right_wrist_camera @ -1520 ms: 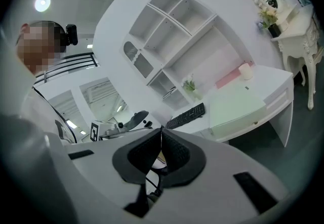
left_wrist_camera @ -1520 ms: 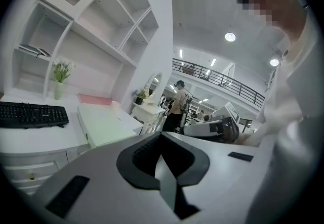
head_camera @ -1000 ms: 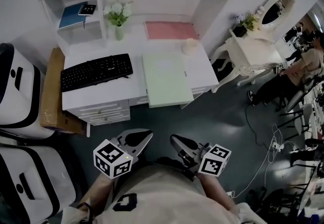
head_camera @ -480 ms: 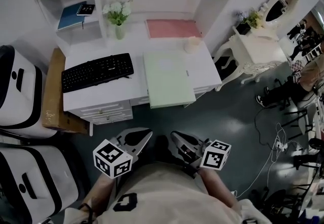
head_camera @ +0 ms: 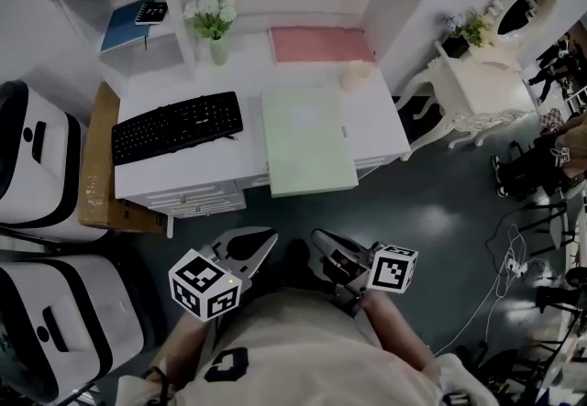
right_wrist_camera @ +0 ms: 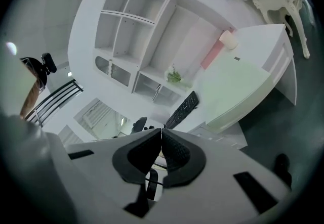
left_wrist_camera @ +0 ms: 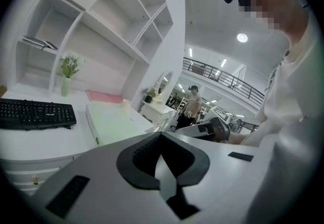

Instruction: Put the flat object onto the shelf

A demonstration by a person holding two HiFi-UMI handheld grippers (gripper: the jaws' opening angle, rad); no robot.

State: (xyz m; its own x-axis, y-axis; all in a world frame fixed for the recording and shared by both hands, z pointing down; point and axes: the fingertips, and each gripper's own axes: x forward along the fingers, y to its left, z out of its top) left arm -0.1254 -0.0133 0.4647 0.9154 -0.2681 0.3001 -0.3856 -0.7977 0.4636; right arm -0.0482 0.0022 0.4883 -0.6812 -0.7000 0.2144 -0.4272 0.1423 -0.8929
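Nearest, at the person's torso: left gripper (head_camera: pixel 264 241) and right gripper (head_camera: pixel 318 237), jaws pressed together on both, nothing between. Farther, flat green folder (head_camera: pixel 308 140) lies on the desk (head_camera: pixel 147 97), front edge overhanging, beside the keyboard (head_camera: pixel 177 126). Beyond, shelf unit (head_camera: pixel 179 10) holding a blue book (head_camera: pixel 126 24).

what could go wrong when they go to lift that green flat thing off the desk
1. The green board overhangs the desk front edge; a nudge could tip it off.
2. The cream cup sits by its back corner and could get knocked.
3. The left claw and right claw are shut; they must open first.
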